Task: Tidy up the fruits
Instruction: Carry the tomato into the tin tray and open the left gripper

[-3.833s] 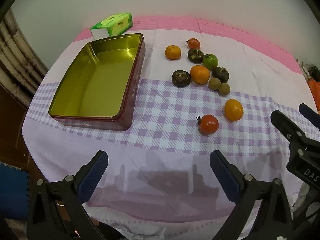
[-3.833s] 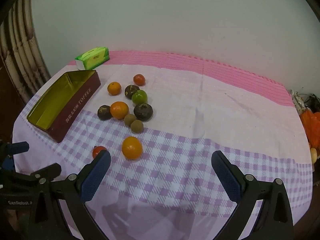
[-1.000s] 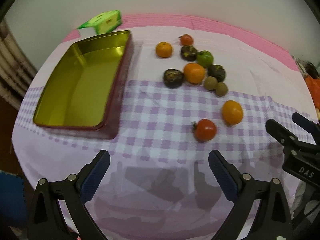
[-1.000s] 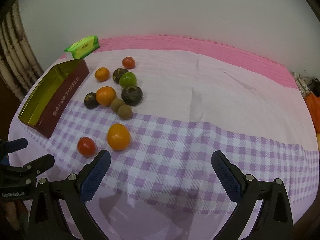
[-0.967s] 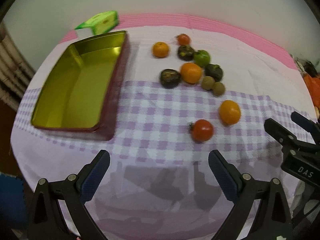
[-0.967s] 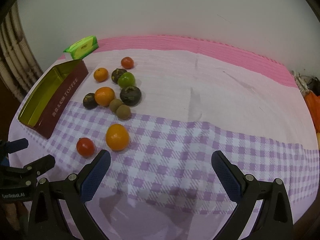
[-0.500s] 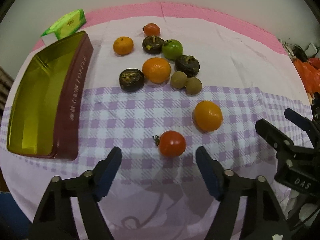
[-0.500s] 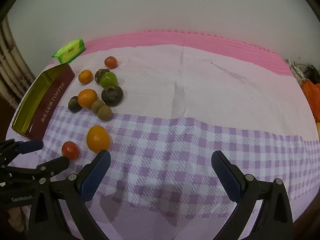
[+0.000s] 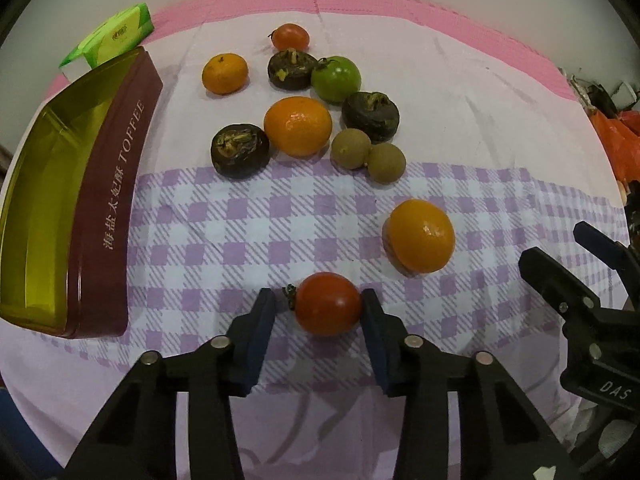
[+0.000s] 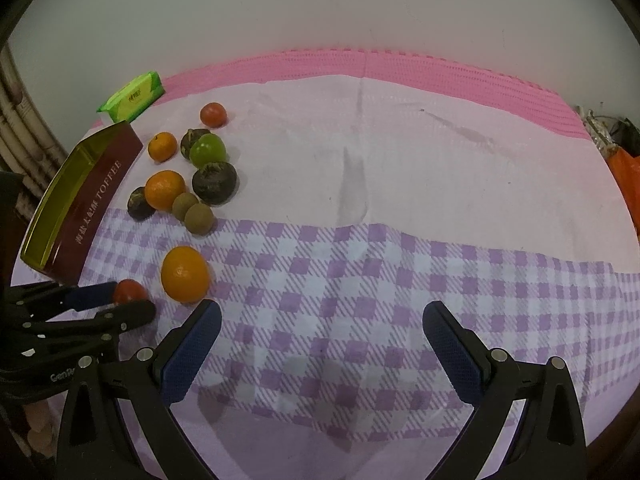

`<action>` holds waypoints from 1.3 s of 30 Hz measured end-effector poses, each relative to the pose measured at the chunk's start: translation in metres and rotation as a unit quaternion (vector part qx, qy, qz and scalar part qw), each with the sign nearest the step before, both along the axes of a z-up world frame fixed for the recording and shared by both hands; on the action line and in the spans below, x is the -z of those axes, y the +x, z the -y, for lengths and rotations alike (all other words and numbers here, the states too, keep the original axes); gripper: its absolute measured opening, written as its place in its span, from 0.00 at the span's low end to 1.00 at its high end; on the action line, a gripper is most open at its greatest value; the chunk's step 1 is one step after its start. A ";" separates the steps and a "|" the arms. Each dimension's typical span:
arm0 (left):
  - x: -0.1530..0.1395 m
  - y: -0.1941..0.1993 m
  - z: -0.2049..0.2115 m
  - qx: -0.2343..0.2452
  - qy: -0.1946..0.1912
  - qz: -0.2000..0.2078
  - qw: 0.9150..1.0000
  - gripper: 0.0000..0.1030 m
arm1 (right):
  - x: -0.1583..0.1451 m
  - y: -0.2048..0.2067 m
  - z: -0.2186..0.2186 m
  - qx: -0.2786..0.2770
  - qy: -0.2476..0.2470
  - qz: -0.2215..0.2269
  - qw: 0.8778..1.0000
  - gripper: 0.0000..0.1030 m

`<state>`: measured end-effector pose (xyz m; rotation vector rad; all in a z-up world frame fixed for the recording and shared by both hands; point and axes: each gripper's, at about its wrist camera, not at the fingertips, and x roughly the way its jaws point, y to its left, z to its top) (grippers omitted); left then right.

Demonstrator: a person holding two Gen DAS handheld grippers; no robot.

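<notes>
Left to right in the left wrist view: toffee tin point(image 9: 80, 184) at 9 o'clock, open and with nothing in it, on the counter point(image 9: 460, 92). Green tissue pack point(image 9: 110, 38) at 11, behind the tin. Fruit cluster at 12: oranges, dark fruits, a green one, two brown ones. Loose orange point(image 9: 420, 236) at 3.

Left claw point(image 9: 318, 316) is closing around the red tomato point(image 9: 328, 304) at 6 o'clock; right pad looks to touch the skin, left pad sits just off the stem side, so not pinching yet. Tomato rests on the checked cloth, well apart from the tin.

Right claw point(image 10: 322, 336) spread wide, nothing between its pads, over bare cloth.

Tomato likely light, smooth, a bit slippery, soft enough to bruise. Best held across its widest middle with gentle squeeze, clear of the stem.
</notes>
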<state>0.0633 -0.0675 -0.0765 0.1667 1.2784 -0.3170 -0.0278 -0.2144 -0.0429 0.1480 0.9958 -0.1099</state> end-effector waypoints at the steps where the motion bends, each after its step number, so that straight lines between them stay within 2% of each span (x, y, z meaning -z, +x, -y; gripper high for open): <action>1: 0.001 0.001 0.000 0.001 -0.001 0.001 1.000 0.35 | 0.001 0.000 0.000 0.000 0.000 -0.001 1.000 0.97; 5: 0.000 0.000 0.001 0.003 -0.005 0.001 1.000 0.30 | 0.003 0.001 -0.002 -0.002 0.001 -0.003 1.000 0.97; 15: -0.006 -0.007 -0.004 -0.001 -0.014 -0.001 1.000 0.29 | 0.007 0.001 -0.004 -0.001 0.002 -0.009 1.000 0.97; 26: -0.059 -0.006 -0.035 -0.031 -0.031 0.034 0.998 0.29 | 0.023 0.006 -0.006 0.002 0.008 -0.039 0.999 0.97; 33: -0.088 0.019 -0.090 -0.075 -0.023 0.066 0.995 0.29 | 0.033 0.010 -0.003 0.007 0.016 -0.058 0.998 0.97; 39: -0.089 0.043 -0.145 -0.113 0.010 0.074 0.991 0.29 | 0.034 0.009 -0.004 0.006 0.002 -0.061 0.998 0.97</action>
